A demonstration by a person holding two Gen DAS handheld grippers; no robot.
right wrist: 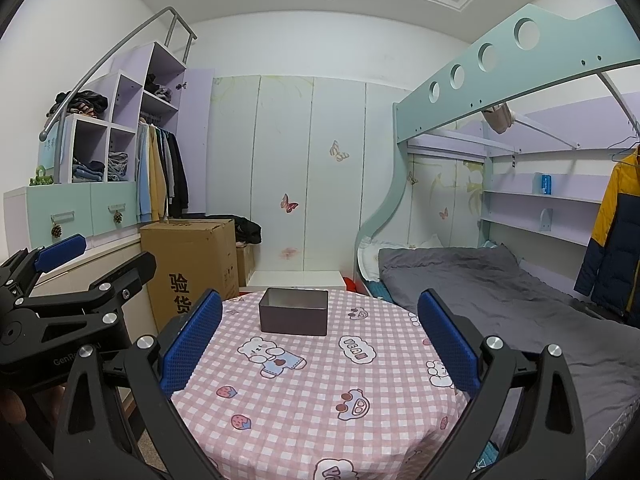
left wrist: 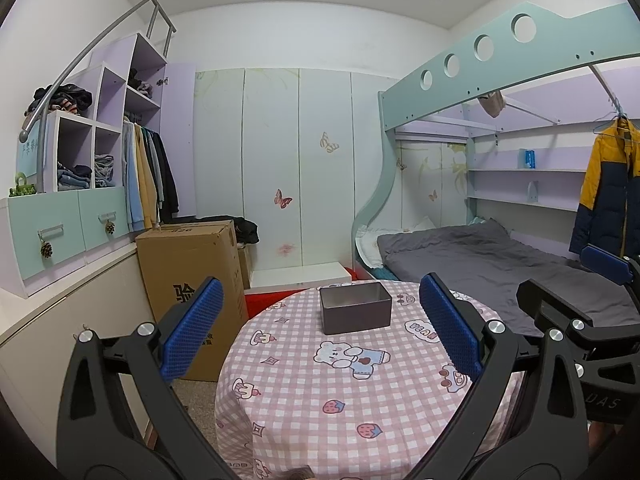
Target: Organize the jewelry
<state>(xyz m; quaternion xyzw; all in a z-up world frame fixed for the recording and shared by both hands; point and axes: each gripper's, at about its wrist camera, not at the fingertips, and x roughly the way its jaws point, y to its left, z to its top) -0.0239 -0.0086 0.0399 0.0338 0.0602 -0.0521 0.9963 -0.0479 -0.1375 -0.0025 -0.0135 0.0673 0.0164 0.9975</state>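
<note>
A dark grey open metal box point(left wrist: 355, 307) stands at the far side of a round table with a pink checked cartoon cloth point(left wrist: 320, 392). It also shows in the right wrist view point(right wrist: 294, 311), on the same table point(right wrist: 320, 392). I see no jewelry in either view; the inside of the box is mostly hidden. My left gripper point(left wrist: 320, 330) is open and empty, held above the near side of the table. My right gripper point(right wrist: 320, 338) is open and empty beside it. Each gripper shows at the edge of the other's view.
A cardboard box point(left wrist: 192, 280) stands on the floor left of the table, against a low cabinet point(left wrist: 60, 312). A bunk bed with grey bedding point(left wrist: 480, 264) lies to the right. A wardrobe wall point(left wrist: 296, 168) is behind.
</note>
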